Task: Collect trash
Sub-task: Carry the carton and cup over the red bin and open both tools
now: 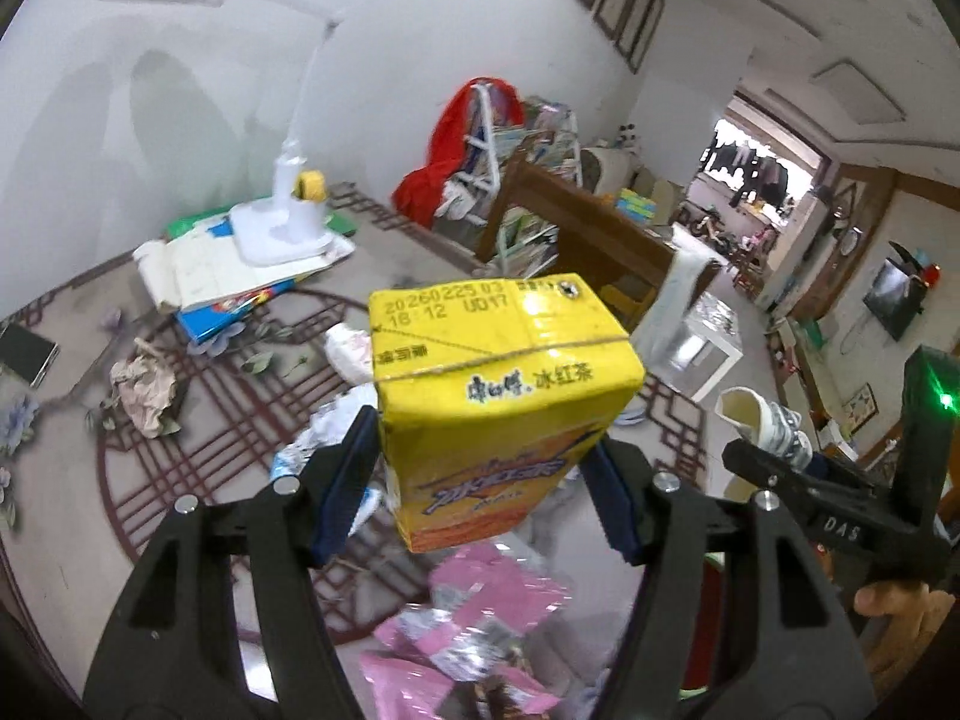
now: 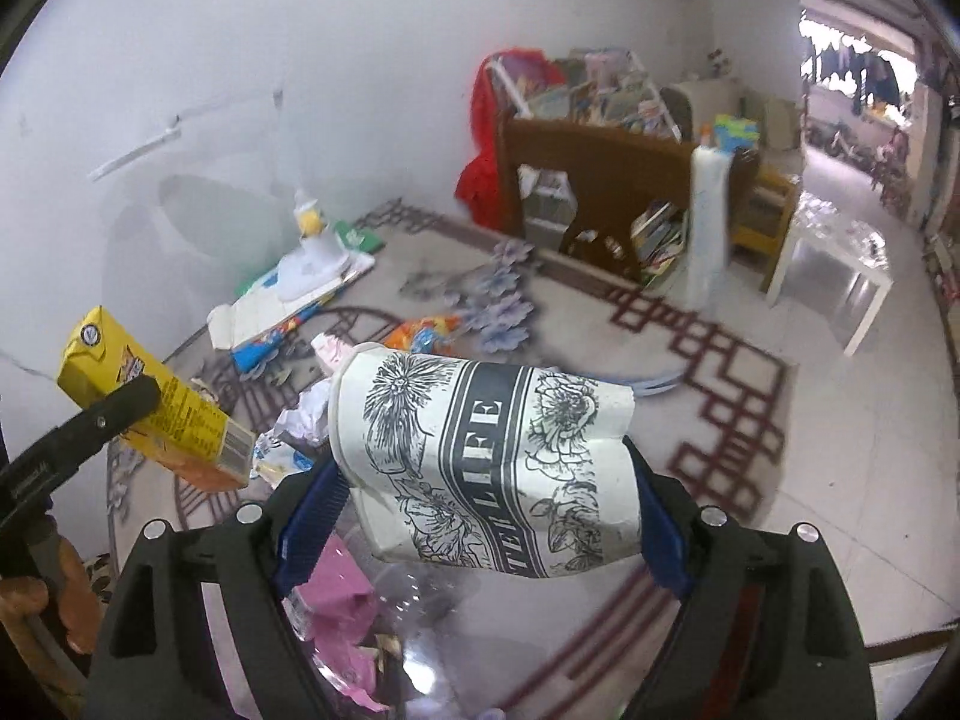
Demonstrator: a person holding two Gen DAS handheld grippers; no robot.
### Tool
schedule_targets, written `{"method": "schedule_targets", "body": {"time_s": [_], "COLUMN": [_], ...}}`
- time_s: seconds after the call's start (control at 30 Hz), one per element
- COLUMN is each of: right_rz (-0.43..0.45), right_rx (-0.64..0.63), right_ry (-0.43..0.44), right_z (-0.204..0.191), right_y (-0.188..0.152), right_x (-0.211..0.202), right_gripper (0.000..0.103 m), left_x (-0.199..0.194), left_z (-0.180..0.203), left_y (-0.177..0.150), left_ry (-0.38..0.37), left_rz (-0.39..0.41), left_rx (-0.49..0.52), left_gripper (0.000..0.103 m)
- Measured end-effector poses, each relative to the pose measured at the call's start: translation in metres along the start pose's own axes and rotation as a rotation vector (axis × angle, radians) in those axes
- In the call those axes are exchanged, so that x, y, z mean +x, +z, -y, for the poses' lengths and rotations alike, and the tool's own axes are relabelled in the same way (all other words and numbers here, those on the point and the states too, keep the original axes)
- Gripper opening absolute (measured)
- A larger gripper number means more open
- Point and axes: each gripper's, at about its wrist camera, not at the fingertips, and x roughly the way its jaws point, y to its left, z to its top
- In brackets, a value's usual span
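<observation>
Left claw [image 1: 489,480] clamped on yellow carton [image 1: 498,402], blue pads [image 1: 345,474] pressing both sides, carton held up off the rug [image 1: 72,516]. Right claw [image 2: 492,480] spread wide yet gripping crushed paper cup [image 2: 486,456] sideways. Pink wrappers [image 1: 480,618] just below both claws; crumpled paper [image 1: 144,393] lying off left.
</observation>
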Motion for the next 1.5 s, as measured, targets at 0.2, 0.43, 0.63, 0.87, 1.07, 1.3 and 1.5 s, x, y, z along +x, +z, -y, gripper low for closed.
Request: {"method": "schedule_targets", "body": {"time_s": [0.2,0.43,0.63,0.87,1.07,1.3,1.5], "right_rz": [0.066,0.105,0.117,0.107,0.086,0.049,-0.008], "right_rx": [0.049,0.111,0.171,0.237,0.274,0.306,0.343], "right_ry": [-0.058,-0.116,-0.177,-0.245,-0.287,-0.313,-0.321], "right_z": [0.025,0.056,0.084,0.115,0.135,0.15,0.162], "right_y": [-0.01,-0.025,-0.042,-0.06,-0.072,-0.085,-0.097], "right_x": [-0.041,-0.076,-0.097,-0.113,-0.118,-0.116,-0.105], "right_gripper": [0.082,0.082,0.082,0.082,0.082,0.082,0.082], "left_x": [-0.016,-0.021,-0.013,0.002,0.013,0.027,0.047], "left_z": [0.045,0.091,0.126,0.158,0.183,0.209,0.225], "left_y": [0.0,-0.003,-0.015,-0.027,-0.038,-0.05,-0.062], "left_ry": [0.006,-0.074,-0.144,-0.184,-0.2,-0.259,-0.299], "left_rz": [0.016,0.015,-0.021,-0.063,-0.09,-0.14,-0.2], "left_rx": [0.076,0.142,0.184,0.234,0.288,0.317,0.33], "left_gripper": [0.063,0.063,0.063,0.063,0.063,0.063,0.063]}}
